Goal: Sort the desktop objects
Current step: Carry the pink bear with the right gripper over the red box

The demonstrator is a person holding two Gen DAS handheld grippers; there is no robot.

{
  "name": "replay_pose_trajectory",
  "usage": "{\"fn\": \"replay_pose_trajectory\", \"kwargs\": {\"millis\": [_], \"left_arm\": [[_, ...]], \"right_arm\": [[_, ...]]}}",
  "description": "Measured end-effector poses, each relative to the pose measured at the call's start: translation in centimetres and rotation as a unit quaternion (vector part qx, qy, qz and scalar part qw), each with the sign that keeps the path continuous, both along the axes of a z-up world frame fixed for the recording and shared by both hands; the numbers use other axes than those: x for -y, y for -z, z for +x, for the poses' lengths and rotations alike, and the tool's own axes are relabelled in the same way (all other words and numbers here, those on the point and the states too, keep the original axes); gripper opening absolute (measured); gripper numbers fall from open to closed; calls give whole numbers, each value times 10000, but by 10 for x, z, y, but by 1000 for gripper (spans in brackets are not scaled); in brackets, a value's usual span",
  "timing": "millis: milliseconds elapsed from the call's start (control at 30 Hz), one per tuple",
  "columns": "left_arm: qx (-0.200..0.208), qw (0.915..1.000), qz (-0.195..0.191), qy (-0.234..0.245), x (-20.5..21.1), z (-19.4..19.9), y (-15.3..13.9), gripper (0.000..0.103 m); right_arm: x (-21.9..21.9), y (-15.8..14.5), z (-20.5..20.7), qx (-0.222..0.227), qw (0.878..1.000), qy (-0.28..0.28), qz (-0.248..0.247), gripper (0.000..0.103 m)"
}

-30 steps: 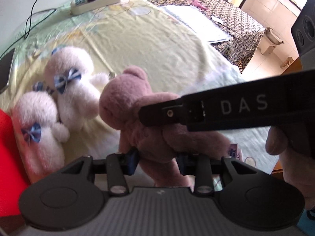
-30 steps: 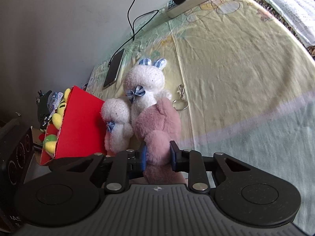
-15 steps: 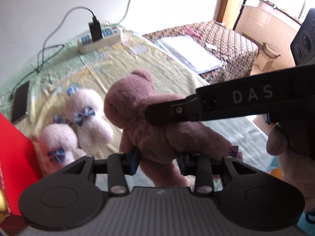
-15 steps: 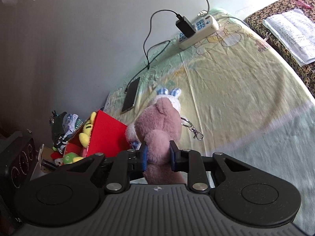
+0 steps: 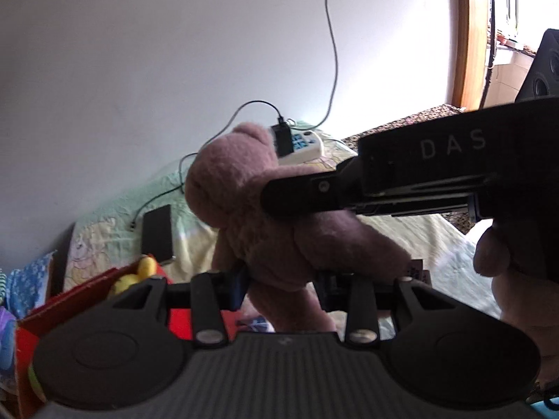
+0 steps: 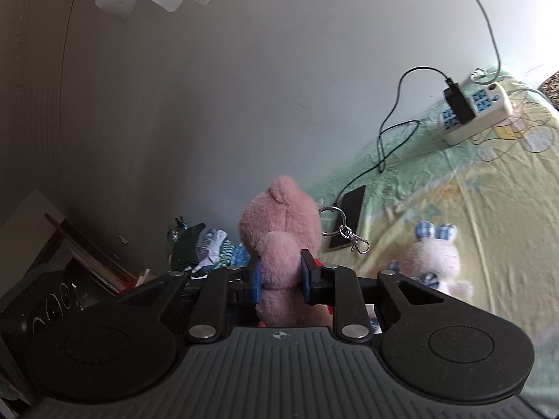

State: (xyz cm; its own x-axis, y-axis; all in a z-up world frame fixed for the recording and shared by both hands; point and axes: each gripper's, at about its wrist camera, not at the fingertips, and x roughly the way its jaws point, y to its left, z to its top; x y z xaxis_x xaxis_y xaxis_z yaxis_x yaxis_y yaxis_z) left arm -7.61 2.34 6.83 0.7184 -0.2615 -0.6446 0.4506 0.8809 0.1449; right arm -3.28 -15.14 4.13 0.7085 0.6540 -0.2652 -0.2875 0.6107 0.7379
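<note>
Pink bear (image 6: 279, 244) being held up in the air.
It is being squeezed by the right gripper (image 6: 281, 281); the left gripper (image 5: 279, 284) seems clamped on its leg, above the red box (image 5: 87, 288).

We are in a home bedroom: a bed under a pale yellow-green printed sheet (image 6: 471, 188), a white power strip with blue sockets (image 6: 478, 111) against the plain wall, and a dark brown patterned bedspread (image 5: 412, 122) beside it.
</note>
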Motion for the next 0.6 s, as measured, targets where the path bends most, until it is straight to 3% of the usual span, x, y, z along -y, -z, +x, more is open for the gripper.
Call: {"fn": "replay_pose_trajectory", "kwargs": {"millis": [267, 600], "left_arm": [[25, 9995, 220, -245, -93, 19, -4, 35], [-307, 9983, 497, 13, -192, 47, 26, 35]], "right_arm": [[-91, -4, 29, 65, 9999, -148, 37, 24], [-191, 17, 37, -222, 9993, 233, -166, 24]]}}
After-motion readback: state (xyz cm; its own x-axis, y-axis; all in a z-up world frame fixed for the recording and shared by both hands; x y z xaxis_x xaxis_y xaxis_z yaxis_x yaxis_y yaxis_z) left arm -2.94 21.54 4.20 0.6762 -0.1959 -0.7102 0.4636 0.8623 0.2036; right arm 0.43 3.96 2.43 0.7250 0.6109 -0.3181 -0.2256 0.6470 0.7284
